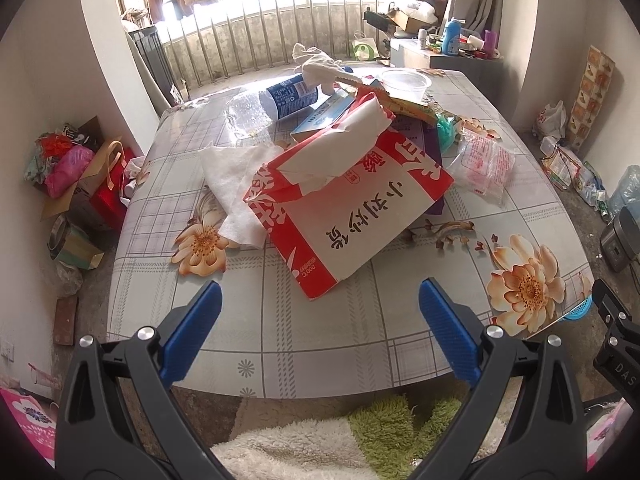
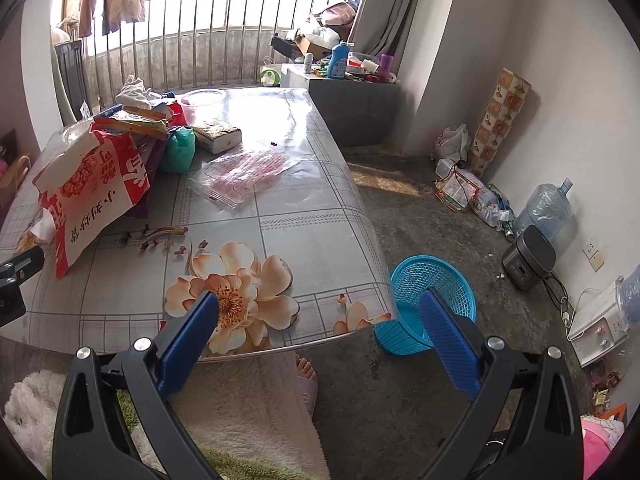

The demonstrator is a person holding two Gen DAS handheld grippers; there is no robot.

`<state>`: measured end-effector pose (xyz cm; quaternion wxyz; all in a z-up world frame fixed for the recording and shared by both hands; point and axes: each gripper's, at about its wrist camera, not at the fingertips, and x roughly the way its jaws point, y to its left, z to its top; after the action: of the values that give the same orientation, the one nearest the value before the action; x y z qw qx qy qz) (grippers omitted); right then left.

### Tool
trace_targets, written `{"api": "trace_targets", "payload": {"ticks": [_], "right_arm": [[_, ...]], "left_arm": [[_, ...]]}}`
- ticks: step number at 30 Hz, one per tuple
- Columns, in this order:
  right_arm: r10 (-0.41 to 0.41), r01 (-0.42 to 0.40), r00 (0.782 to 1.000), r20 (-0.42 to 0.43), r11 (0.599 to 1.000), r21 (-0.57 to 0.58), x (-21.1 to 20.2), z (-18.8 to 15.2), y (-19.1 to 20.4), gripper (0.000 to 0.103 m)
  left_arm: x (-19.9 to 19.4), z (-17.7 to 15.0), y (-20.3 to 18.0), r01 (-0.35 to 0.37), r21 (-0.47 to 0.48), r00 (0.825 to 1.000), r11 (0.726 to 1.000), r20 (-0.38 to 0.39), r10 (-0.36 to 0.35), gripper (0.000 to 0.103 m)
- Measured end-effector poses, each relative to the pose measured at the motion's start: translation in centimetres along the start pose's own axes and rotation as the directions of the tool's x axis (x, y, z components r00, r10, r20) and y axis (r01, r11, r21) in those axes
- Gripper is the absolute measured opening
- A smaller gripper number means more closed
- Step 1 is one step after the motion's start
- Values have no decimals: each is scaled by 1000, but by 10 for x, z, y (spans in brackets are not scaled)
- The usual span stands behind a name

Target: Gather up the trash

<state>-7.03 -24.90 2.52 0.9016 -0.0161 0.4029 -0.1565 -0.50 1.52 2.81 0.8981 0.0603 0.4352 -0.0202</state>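
Nothing collected yet — bin (image 2: pixel 434 280) on the floor looks empty, trash pile (image 1: pixel 344 184) untouched on table (image 1: pixel 280 328). Left gripper (image 1: pixel 320 312) and right gripper (image 2: pixel 319 316) both wide, holding nothing.

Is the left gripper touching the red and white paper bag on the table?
Apart. In the left wrist view, the open left gripper hangs short of the red and white paper bag, and bare tablecloth shows between its fingertips and the bag's near corner.
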Motion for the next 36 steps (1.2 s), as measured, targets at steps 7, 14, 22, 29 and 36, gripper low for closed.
{"api": "trace_targets", "payload": {"ticks": [7, 14, 22, 29, 36], "right_arm": [[37, -37, 999, 5, 999, -23, -4, 2, 4, 97], [73, -73, 997, 4, 996, -44, -6, 3, 10, 97], [62, -62, 998, 8, 996, -57, -7, 2, 13, 97], [60, -59, 998, 12, 997, -58, -8, 3, 12, 97], [61, -60, 998, 12, 997, -58, -8, 3, 12, 97]], "left_arm": [[-1, 0, 1, -9, -1, 1000, 1000, 5, 9, 94], [-1, 0, 1, -9, -1, 1000, 1000, 5, 9, 94], [0, -3, 3, -10, -7, 1000, 1000, -6, 10, 94], [-1, -3, 3, -12, -6, 1000, 1000, -3, 12, 95], [-1, -3, 3, -11, -6, 1000, 1000, -3, 11, 94]]}}
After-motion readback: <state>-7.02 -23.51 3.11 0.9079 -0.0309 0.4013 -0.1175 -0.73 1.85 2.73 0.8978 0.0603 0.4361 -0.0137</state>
